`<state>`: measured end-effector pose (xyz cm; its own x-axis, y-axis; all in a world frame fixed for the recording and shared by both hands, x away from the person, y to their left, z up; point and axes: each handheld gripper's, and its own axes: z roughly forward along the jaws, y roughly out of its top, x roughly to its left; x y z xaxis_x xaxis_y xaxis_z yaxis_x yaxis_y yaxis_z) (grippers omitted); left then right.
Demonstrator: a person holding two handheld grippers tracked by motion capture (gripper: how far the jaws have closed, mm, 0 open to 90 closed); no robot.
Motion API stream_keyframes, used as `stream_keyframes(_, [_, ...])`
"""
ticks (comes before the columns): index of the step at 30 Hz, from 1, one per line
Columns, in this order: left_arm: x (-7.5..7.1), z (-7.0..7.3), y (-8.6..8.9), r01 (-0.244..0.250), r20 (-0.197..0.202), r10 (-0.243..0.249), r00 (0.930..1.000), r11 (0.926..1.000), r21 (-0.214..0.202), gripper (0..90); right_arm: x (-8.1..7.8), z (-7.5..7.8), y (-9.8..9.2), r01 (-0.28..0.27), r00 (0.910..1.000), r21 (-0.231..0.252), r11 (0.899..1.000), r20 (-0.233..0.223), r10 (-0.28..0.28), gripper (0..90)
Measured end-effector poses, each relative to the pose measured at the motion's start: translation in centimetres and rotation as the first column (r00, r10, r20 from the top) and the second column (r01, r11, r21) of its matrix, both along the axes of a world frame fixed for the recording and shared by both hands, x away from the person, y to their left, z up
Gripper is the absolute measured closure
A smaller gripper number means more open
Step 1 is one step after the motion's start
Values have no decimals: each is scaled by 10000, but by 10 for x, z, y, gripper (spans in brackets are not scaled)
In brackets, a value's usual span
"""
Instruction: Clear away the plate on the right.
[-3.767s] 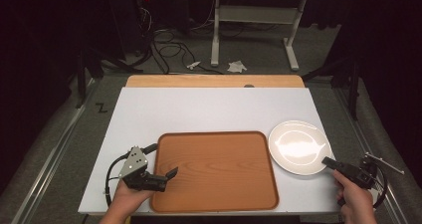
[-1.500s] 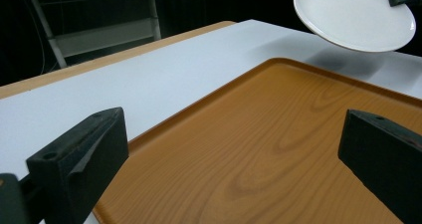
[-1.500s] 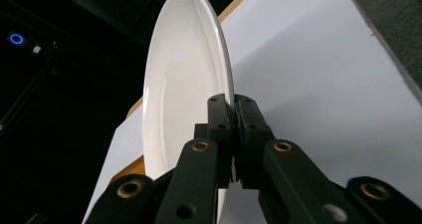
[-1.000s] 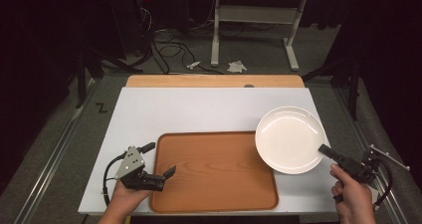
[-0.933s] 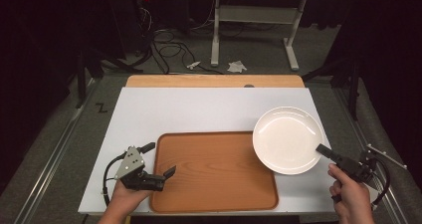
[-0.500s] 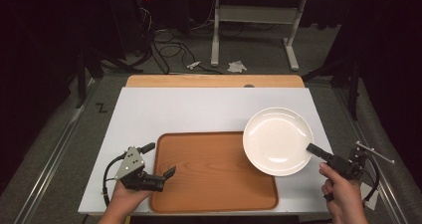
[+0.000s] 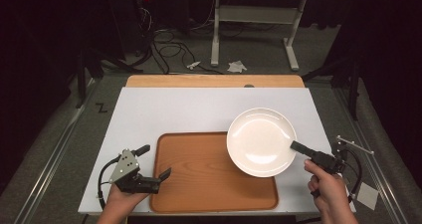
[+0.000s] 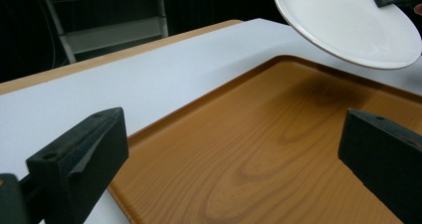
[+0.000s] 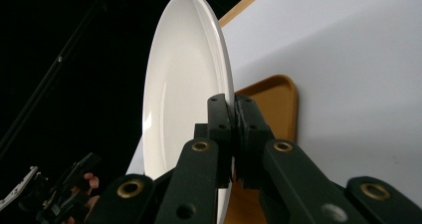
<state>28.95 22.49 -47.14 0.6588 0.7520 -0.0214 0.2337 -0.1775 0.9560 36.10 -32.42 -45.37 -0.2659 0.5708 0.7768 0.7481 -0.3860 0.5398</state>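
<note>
The right gripper [image 7: 294,145] is clamped on the rim of the white plate [image 7: 261,142], which hangs above the wooden tray's [image 7: 199,174] right corner. The left gripper [image 7: 154,162] stands with jaws apart at the tray's left edge.

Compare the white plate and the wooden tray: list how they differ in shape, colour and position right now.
The white plate is round; the wooden tray is a rectangle with rounded corners. The plate is glossy white, the tray brown with wood grain. The plate hangs in the air, pinched at its rim by the right gripper, casting a shadow; the tray lies flat on the table, the open left gripper at its edge. Both are shallow with raised rims.
</note>
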Motion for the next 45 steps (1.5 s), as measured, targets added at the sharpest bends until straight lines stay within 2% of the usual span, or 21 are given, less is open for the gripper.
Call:
stream_keyframes(17, [-3,0,3,-111,-34,111,9999,9999,13,1,4,0,31,-921,9957,-195,9956,-61,920,898])
stream_keyframes(22, [-3,0,4,-109,-28,109,9999,9999,40,1,3,-2,39,-1251,9921,-356,9915,-44,1250,898])
stream_keyframes(26, [-3,0,4,-115,-29,116,9999,9999,43,1,3,-4,48,-1537,9880,-424,9872,-236,1528,898])
stream_keyframes(39, [-3,0,4,-116,-16,116,9999,9999,38,2,4,-11,58,-1950,9804,-793,9776,-440,1920,898])
stream_keyframes(45, [-3,0,4,-115,-22,115,9999,9999,41,1,3,-17,65,-2178,9751,-1110,9697,-665,2114,898])
